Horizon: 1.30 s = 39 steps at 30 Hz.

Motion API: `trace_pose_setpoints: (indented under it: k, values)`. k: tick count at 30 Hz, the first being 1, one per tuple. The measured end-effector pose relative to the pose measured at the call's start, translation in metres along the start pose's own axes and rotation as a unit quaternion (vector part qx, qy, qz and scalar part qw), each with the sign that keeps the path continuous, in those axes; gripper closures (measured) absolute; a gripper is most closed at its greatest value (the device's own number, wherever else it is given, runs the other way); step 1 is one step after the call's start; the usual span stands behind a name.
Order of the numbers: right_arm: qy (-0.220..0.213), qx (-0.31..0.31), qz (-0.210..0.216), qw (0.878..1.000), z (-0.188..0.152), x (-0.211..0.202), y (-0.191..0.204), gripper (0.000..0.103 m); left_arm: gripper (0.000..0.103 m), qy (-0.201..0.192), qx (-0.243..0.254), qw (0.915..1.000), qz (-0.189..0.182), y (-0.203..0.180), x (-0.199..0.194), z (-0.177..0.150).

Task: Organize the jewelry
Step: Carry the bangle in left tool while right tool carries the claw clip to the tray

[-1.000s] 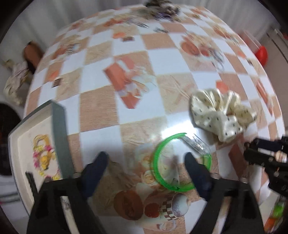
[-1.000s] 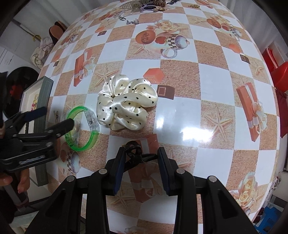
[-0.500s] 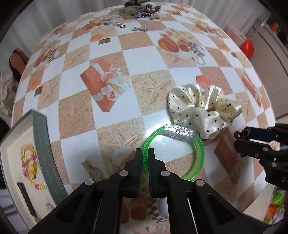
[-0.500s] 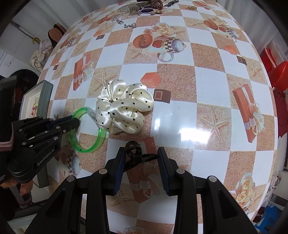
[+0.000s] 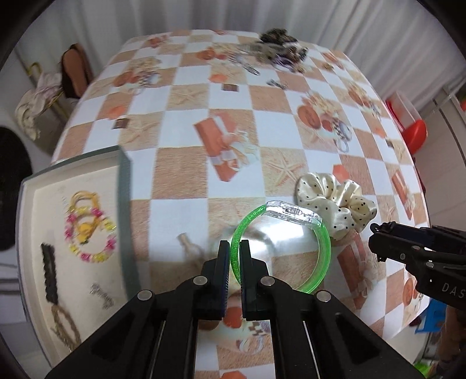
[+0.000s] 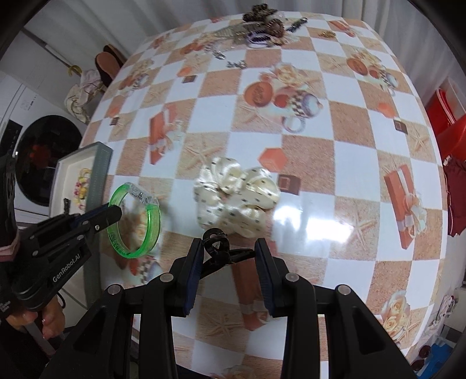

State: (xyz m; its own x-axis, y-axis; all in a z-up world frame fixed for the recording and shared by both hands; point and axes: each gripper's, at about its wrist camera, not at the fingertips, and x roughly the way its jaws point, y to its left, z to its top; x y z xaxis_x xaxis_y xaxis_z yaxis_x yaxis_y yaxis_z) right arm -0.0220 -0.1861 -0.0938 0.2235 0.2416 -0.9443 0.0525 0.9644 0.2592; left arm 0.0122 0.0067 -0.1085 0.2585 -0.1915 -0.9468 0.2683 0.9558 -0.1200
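My left gripper [image 5: 234, 251] is shut on the rim of a green translucent bangle [image 5: 323, 253] with a clear clasp, lifted off the checkered table. In the right wrist view the same bangle [image 6: 153, 226] hangs from the left gripper [image 6: 112, 212], tilted. My right gripper [image 6: 230, 256] is shut on a black hair claw clip [image 6: 218, 247], held above the table just in front of a cream polka-dot scrunchie [image 6: 236, 198]. A grey-rimmed jewelry tray [image 5: 123, 186] at the left holds a beaded bracelet [image 5: 87, 233] and other pieces.
A heap of mixed jewelry [image 6: 262, 26] lies at the table's far edge. A washing machine [image 6: 43, 157] stands beyond the left edge, red plastic stools [image 6: 448, 122] at the right. A person's hand [image 6: 43, 320] grips the left handle.
The left gripper's jaws closed on the green bangle and lifted it off the table, tilting it. The right gripper rose a little with the clip still in it.
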Motion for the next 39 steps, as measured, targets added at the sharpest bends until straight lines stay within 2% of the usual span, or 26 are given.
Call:
trace_pose_setpoints:
  k: [9, 20, 33, 39]
  values:
    - [-0.008, -0.040, 0.025, 0.999, 0.014, -0.004, 0.048, 0.064, 0.092, -0.030, -0.072, 0.9967, 0.023, 0.050, -0.035, -0.022]
    - [-0.011, -0.106, 0.070, 0.992, 0.038, 0.010, 0.131, 0.064, 0.092, -0.042, -0.161, 0.9841, 0.061, 0.130, -0.055, -0.063]
    - [0.001, -0.202, 0.105, 0.974, 0.068, 0.057, 0.249, 0.064, 0.092, -0.058, -0.237, 0.9665, 0.079, 0.201, -0.047, -0.082]
    - [0.001, -0.231, 0.114, 0.966, 0.079, 0.081, 0.293, 0.064, 0.092, -0.051, -0.246, 0.9648, 0.077, 0.211, -0.029, -0.079]
